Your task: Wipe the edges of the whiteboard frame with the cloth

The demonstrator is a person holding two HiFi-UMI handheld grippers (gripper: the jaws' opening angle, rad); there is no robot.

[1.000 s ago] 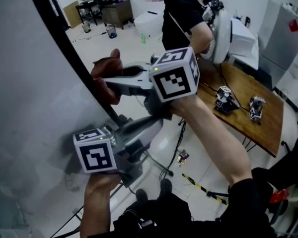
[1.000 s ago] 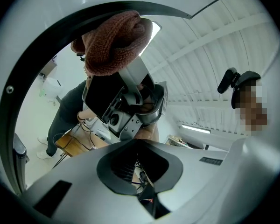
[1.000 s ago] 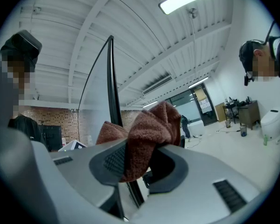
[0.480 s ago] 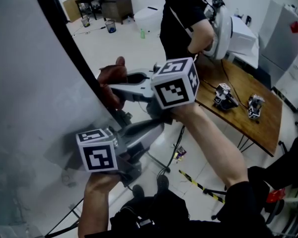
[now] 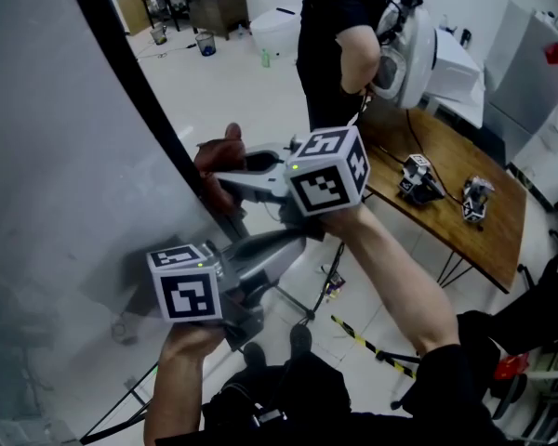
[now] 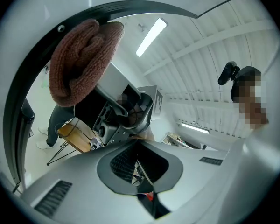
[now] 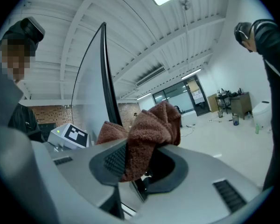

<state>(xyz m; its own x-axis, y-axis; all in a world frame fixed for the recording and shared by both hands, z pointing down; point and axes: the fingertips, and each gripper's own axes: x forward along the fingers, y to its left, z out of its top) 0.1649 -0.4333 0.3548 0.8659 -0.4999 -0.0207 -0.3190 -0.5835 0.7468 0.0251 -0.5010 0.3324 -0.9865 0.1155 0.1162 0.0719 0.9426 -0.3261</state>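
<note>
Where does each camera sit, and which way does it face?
Head view: on the head, facing down; both forearms, left gripper and right gripper by the whiteboard's black frame.
Left gripper view: on that gripper, facing up past shut jaws at the right gripper.
Right gripper view: on that gripper, facing along jaws clamping the reddish-brown terry cloth.
All share cloth and frame.

Rust-brown cloth point(image 7: 151, 129): thick terry, fuzzy, rough nap. Right gripper point(image 7: 140, 171) shell: grey plastic, matt, smooth; black grip pads point(image 7: 113, 160) ribbed. Left gripper point(image 6: 141, 174): same matt grey plastic. White whiteboard panel point(image 5: 65, 156): smooth, faint sheen, smeared. Black whiteboard frame point(image 5: 139, 86): smooth, semi-gloss. Brown table point(image 5: 484, 221): wood, satin. Pale floor point(image 5: 232, 91): glossy.
</note>
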